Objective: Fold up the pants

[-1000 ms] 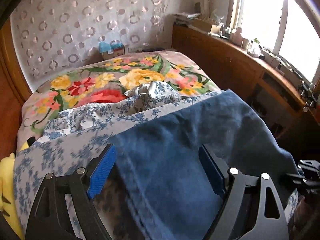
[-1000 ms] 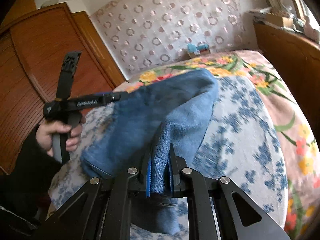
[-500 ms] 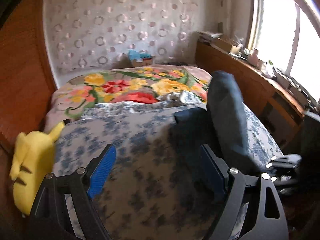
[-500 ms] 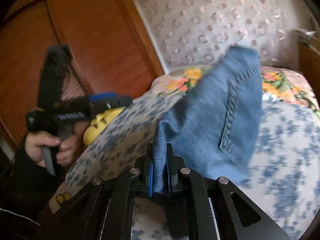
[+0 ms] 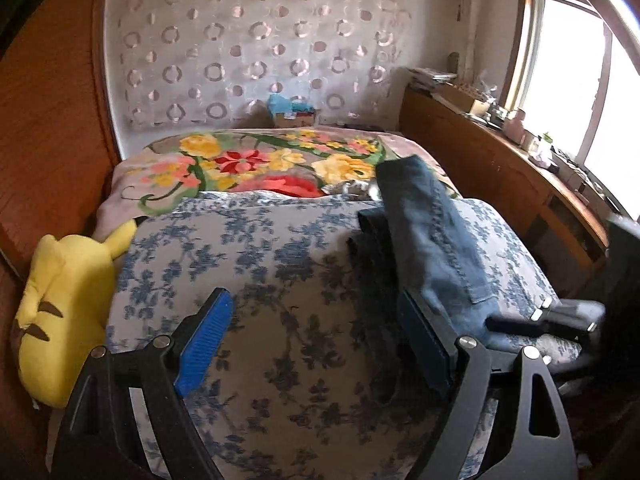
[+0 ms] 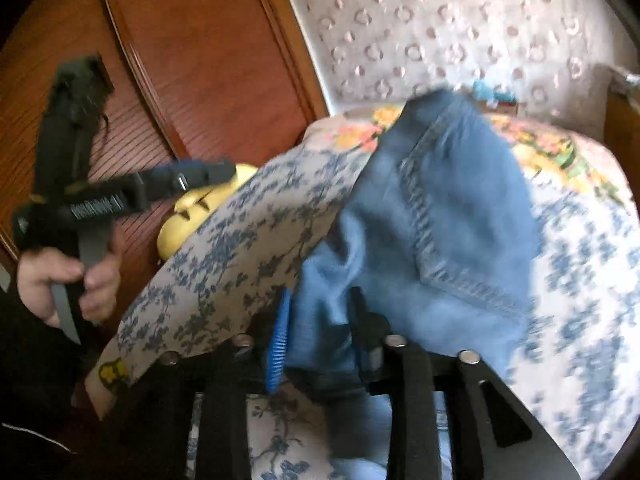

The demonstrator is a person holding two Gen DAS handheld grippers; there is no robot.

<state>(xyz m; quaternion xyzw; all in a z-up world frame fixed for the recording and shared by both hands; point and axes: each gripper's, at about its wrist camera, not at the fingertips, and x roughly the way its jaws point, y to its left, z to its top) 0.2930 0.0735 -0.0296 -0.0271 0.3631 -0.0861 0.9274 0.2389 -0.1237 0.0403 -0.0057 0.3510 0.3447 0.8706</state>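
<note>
The blue denim pants (image 6: 436, 232) hang in a bunched fold above the bed. They also show in the left wrist view (image 5: 432, 240) as a dark upright fold at the right. My right gripper (image 6: 320, 332) has its jaws partly apart with the denim still between them. My left gripper (image 5: 316, 336) is open and empty over the blue-flowered sheet (image 5: 280, 272), left of the pants. It also shows in the right wrist view (image 6: 132, 196), held in a hand at the left.
A yellow plush toy (image 5: 60, 300) lies at the bed's left edge. A bright floral blanket (image 5: 256, 160) covers the far half. A wooden wardrobe (image 6: 180, 60) stands at the left, a wooden counter (image 5: 500, 160) under the window at the right.
The pants were lifted off the sheet and swung right, out from between my left gripper's fingers. My right gripper's jaws, tightly shut before, have opened partway around the denim.
</note>
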